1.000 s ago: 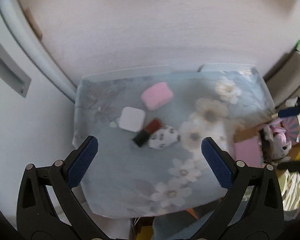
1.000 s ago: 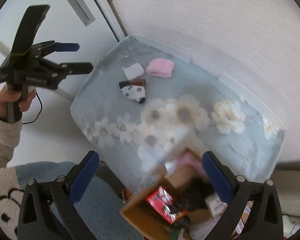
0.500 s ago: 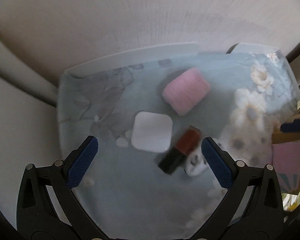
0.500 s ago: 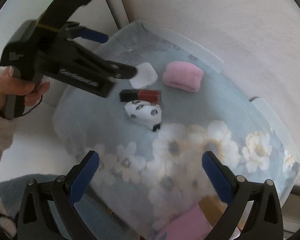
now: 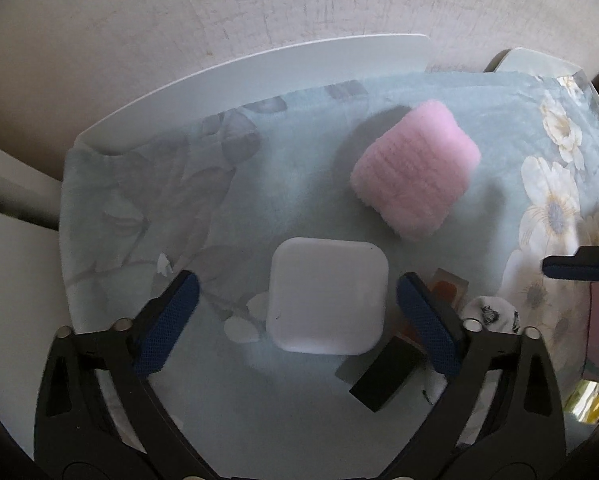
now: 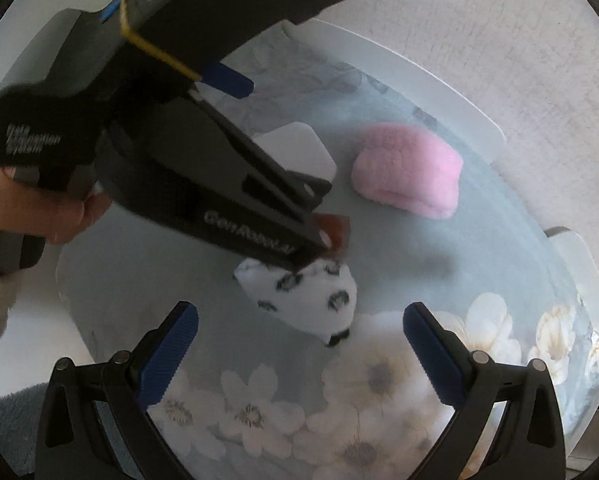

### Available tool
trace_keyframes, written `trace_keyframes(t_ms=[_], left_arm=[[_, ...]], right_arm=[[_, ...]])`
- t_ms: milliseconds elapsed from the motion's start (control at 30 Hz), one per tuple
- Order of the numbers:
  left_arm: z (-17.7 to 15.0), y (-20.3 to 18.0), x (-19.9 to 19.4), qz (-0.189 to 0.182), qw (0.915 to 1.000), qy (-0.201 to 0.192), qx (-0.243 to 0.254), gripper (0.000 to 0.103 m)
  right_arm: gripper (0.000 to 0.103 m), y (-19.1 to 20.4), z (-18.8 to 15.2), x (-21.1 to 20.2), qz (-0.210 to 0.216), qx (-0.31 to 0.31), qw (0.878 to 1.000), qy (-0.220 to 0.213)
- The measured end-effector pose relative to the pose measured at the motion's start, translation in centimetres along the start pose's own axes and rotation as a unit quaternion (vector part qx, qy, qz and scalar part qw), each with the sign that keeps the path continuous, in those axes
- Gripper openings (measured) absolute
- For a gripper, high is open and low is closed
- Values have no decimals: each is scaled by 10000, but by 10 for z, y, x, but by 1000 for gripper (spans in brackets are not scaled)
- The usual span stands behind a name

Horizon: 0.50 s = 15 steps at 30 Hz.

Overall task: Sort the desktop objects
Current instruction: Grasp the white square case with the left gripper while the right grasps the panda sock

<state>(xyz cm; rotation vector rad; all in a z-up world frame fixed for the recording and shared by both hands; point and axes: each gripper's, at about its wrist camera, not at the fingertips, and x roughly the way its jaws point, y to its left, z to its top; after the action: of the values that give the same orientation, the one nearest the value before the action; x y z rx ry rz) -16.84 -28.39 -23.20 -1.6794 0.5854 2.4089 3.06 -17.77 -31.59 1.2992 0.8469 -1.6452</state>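
A white square case (image 5: 327,296) lies on the flowered cloth between the pads of my left gripper (image 5: 299,312). Its jaws are closing; the left pad still stands clear of the case. Beyond it lies a pink fluffy roll (image 5: 415,168). A red and black tube (image 5: 387,380) lies to the right, partly under the right finger, beside a spotted white plush (image 5: 495,312). In the right wrist view my right gripper (image 6: 299,344) is open just short of the spotted plush (image 6: 311,296), nothing between its pads. The left gripper's body hides most of the white case (image 6: 299,148) and the tube (image 6: 333,228).
The blue-grey flowered cloth (image 6: 379,380) covers a white table whose rim (image 5: 259,64) shows at the back against a pale wall. A hand (image 6: 39,208) grips the left tool's handle. One finger (image 5: 579,268) of the right gripper pokes in at the right edge.
Both grippers came down toward the cloth. The left now straddles the white case with narrower jaws. The right left the cardboard box and hangs by the spotted plush.
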Motion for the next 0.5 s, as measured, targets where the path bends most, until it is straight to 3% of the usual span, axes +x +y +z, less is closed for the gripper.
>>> trace_keyframes(t_ms=[100,233,267,500], left_arm=[[-2,-3,0,-47,10000,-13,33,85],[-4,-3,4,-116,9999,83,-41,60],[-5,-2,4,-157,9998,43,-89,60],[-8,-4,1,-226,9996,36,-161,59]], right_arm=[[93,0,3,5,11,15,10000,7],[71,2,5,12,42,51,9999,84],[65,2,5,15,25,33,9999,126],[53,-2,5,15,11,62,10000,66]])
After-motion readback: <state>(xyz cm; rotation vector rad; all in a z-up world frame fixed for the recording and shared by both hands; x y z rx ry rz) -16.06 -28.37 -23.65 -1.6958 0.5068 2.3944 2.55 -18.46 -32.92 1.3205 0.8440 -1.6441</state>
